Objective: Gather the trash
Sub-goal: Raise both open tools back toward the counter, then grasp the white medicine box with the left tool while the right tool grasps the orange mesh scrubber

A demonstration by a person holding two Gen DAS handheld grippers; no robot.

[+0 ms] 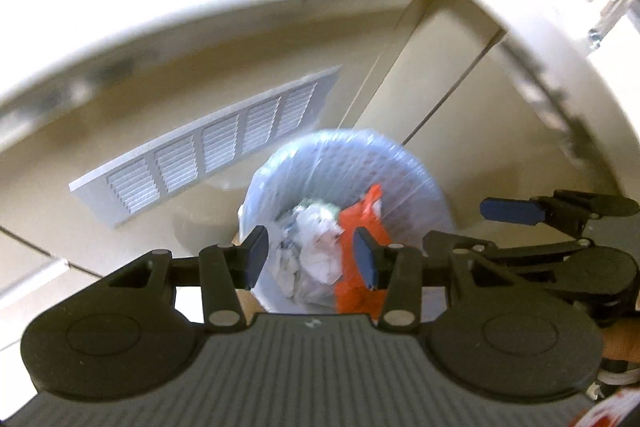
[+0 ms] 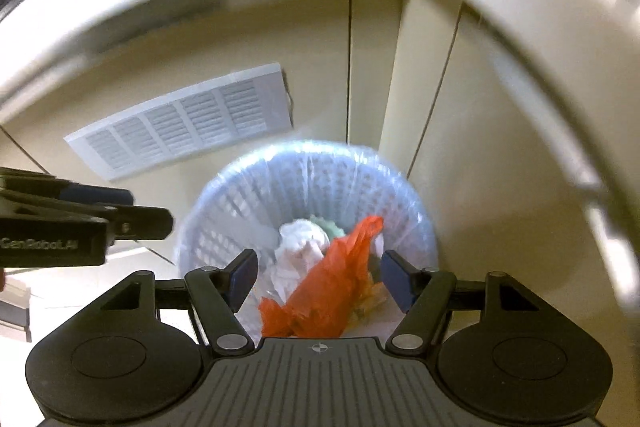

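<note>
A cream cabinet front [image 2: 432, 75] with a white vent grille [image 2: 188, 123] stood beyond both claws, and directly below and ahead of them sat a blue perforated wastebasket [image 2: 312, 183] lined with a clear bag. Inside it, crumpled white paper [image 2: 298, 247] lay beside an orange plastic bag [image 2: 336, 291]. The left gripper [image 1: 310, 255] and the right gripper [image 2: 318, 277] each hung above the basket with jaws spread apart and nothing between them.

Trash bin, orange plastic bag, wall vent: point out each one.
trash bin [image 2: 320, 183]: right wrist view, inner back wall of the lined basket.
orange plastic bag [image 2: 332, 279]: right wrist view, middle of the crumpled bag.
wall vent [image 1: 208, 147]: left wrist view, centre louvre panel.
</note>
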